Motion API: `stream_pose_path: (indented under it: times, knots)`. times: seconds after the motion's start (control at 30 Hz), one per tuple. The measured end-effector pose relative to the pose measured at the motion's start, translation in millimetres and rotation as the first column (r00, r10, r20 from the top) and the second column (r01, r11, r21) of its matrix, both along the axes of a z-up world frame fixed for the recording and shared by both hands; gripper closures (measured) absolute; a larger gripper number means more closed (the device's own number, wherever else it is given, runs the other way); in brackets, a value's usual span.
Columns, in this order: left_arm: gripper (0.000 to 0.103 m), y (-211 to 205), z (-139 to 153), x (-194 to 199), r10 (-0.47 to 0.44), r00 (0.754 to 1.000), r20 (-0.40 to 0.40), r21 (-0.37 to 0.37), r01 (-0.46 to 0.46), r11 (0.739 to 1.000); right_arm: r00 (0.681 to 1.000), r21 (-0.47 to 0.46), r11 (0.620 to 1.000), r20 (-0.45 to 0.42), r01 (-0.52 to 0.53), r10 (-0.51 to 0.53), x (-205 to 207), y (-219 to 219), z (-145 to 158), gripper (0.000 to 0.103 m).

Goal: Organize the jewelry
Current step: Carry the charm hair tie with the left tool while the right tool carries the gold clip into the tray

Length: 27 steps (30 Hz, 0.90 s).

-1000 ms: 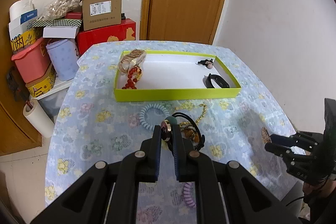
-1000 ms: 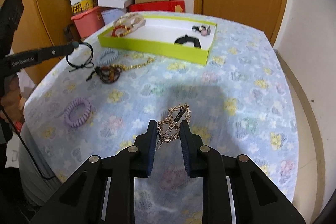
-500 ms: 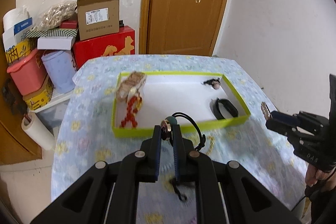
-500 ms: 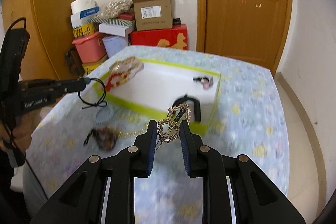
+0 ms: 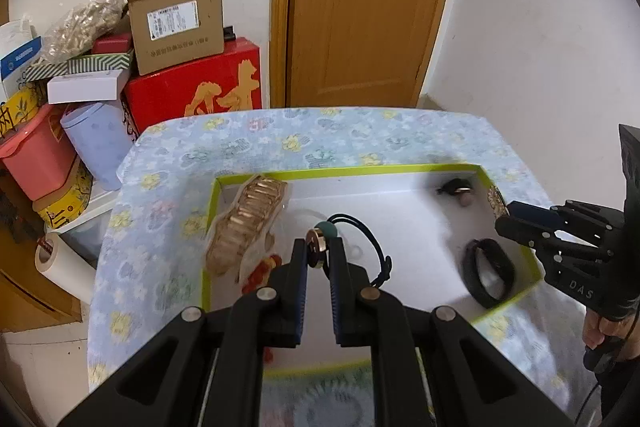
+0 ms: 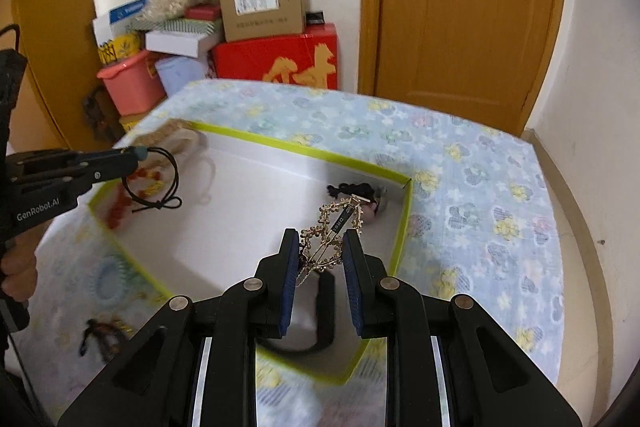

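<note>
Both grippers hang over the green-rimmed tray point(image 5: 404, 169), so the step in hand appears to be the drop-off of two pieces at once. The left gripper point(image 5: 318, 257), low in the centre of the left wrist view, has its jaws nearly closed on the bead of a black cord bracelet point(image 5: 362, 231), whose loop dangles to the right above the tray's white floor. The right gripper point(image 6: 322, 251), low in the centre of the right wrist view, is pinched on a gold filigree hair clip point(image 6: 332, 233) that juts up and to the right, over the tray's right half near a dark beaded piece point(image 6: 354, 193) in the far corner. Already in the tray lie a gold link bracelet point(image 5: 248, 223) and red beads point(image 5: 262, 269) at the left and a black band point(image 5: 486, 273) at the lower right. The next move probably calls for lowering each piece onto bare white floor, clear of the other items, then parting the jaws so the cord does not snag.
</note>
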<state>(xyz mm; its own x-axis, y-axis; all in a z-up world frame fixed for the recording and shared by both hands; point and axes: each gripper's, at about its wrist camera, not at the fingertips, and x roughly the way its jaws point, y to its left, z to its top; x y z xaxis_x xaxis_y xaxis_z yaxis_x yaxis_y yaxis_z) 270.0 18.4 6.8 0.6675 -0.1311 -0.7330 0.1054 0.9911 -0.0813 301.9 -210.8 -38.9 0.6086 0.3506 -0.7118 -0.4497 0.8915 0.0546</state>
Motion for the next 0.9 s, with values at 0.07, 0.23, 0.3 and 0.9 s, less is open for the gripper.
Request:
stream_pose_path:
  times: [0.07, 0.23, 0.3, 0.9]
  knots:
    - [0.092, -2, -7, 10, 0.003, 1.0, -0.016, 0.008, -0.003, 1.0, 1.0, -0.008, 1.0, -0.022, 0.002, -0.002, 10, 0, -6, 0.08]
    - [0.092, -9, -18, 33, 0.006, 0.999, -0.041, 0.028, -0.005, 1.0, 0.999, -0.036, 0.999, -0.05, 0.008, -0.01, 22, 4, -15, 0.08]
    - [0.092, -12, -21, 39, 0.007, 0.999, -0.044, 0.041, -0.005, 0.999, 0.998, -0.043, 0.999, -0.061, 0.011, -0.014, 24, 4, -18, 0.08]
    - [0.078, -20, -22, 41, -0.013, 1.0, -0.023, 0.062, 0.015, 0.998, 0.999, 0.016, 1.0, -0.044, 0.019, -0.018, 3, -3, -4, 0.065]
